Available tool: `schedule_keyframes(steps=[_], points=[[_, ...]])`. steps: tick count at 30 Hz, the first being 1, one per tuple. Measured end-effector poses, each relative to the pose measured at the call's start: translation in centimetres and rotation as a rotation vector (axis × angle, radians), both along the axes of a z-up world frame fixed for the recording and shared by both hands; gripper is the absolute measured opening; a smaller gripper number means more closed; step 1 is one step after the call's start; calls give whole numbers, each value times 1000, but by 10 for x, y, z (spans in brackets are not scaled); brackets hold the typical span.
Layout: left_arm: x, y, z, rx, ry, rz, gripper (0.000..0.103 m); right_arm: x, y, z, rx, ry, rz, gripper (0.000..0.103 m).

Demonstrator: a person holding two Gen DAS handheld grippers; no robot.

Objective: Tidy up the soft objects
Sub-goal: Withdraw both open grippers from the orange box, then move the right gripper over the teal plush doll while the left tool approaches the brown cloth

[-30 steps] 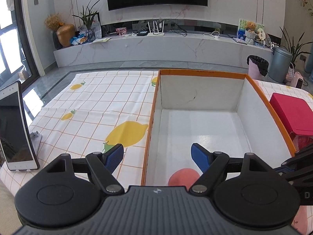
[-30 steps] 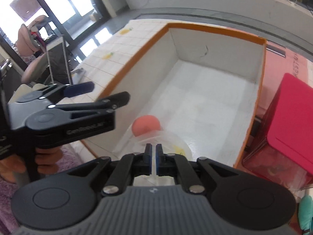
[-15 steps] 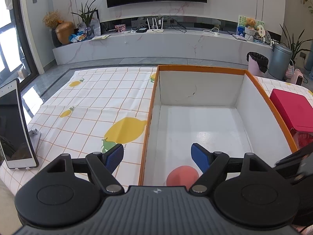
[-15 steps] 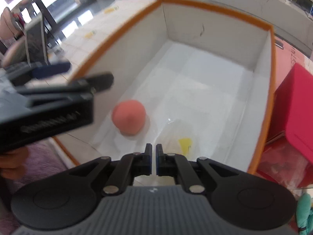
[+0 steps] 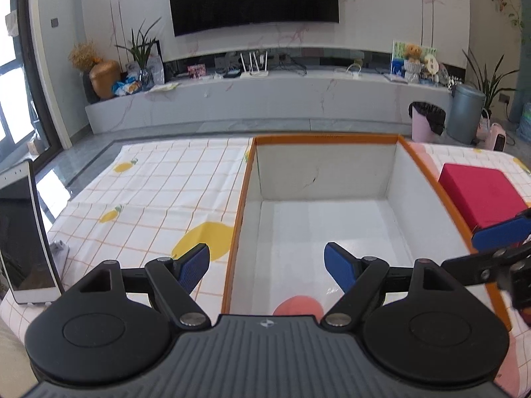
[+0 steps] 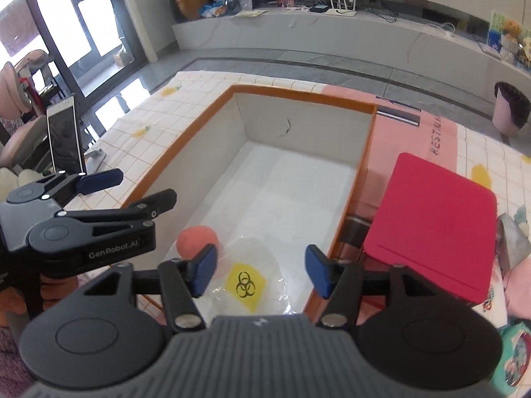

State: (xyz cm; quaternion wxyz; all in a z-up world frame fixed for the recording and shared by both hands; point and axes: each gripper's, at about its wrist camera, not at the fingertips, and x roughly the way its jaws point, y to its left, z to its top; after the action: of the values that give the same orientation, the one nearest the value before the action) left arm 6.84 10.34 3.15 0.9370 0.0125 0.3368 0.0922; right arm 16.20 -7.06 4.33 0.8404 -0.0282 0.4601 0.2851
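Observation:
A white box with an orange rim (image 6: 366, 172) (image 5: 237, 229) sits on the checked cloth. Inside its near end lie a soft pink ball (image 6: 196, 240) (image 5: 298, 305) and a clear plastic bag with a yellow biohazard label (image 6: 245, 282). My right gripper (image 6: 260, 272) hangs above the bag; its jaws are opening and the bag lies loose on the box floor below them, apart from the pads. My left gripper (image 5: 267, 262) is open over the box's left rim with nothing between its fingers; it also shows at the left in the right wrist view (image 6: 132, 187).
A red lidded box (image 6: 431, 222) (image 5: 481, 195) stands right of the white box. A tablet (image 5: 23, 238) (image 6: 64, 139) is propped at the cloth's left edge. Soft pink and teal items (image 6: 514, 361) lie at the far right. A hand (image 6: 49, 290) holds the left gripper.
My right gripper went from shut to wide open and rose; the plastic bag now lies on the box floor beside the ball. The left gripper stayed nearly still.

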Motion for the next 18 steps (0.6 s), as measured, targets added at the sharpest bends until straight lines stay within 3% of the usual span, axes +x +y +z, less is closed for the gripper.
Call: schedule_keyframes(steps=[1, 6, 12, 18], points=[[-1, -2, 2, 4, -8, -2, 93, 1, 0, 0, 0, 2, -5, 76], [-4, -8, 13, 12, -36, -8, 94, -4, -9, 6, -28, -24, -34, 95], [-1, -26, 28, -24, -27, -36, 94, -2, -46, 32, -54, -79, -137, 100], [1, -60, 51, -33, -62, -101, 94, 1, -125, 48, -131, -113, -300, 101]])
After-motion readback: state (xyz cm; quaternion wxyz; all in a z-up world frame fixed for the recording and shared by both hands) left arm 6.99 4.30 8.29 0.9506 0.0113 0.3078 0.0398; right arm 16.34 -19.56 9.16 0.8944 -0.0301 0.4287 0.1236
